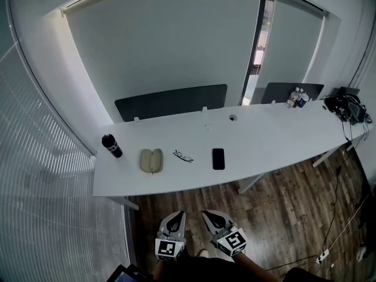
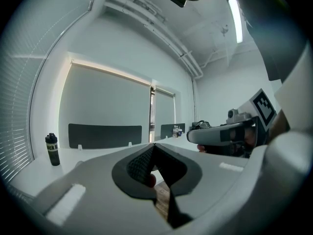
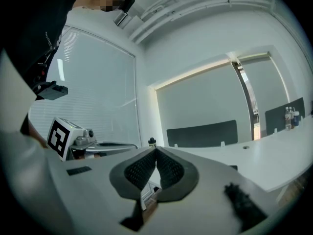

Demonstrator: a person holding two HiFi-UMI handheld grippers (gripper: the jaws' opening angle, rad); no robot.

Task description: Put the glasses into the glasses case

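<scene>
On the long white table [image 1: 264,135] lies an open beige glasses case [image 1: 151,160]. A pair of dark-rimmed glasses [image 1: 183,156] rests just to its right, apart from it. Both grippers hover over the floor in front of the table's near edge, well short of these things. My left gripper [image 1: 177,214] [image 2: 152,146] is shut and empty. My right gripper [image 1: 210,214] [image 3: 156,150] is beside it, also shut with nothing held. Neither the case nor the glasses shows in the gripper views.
A black bottle [image 1: 111,145] [image 2: 52,150] stands at the table's left end and a black phone [image 1: 218,158] lies right of the glasses. Small bottles [image 1: 296,97] and black gear with cables [image 1: 348,107] sit far right. Dark panels [image 1: 170,101] back the table; a blinded glass wall [image 1: 41,175] runs along the left.
</scene>
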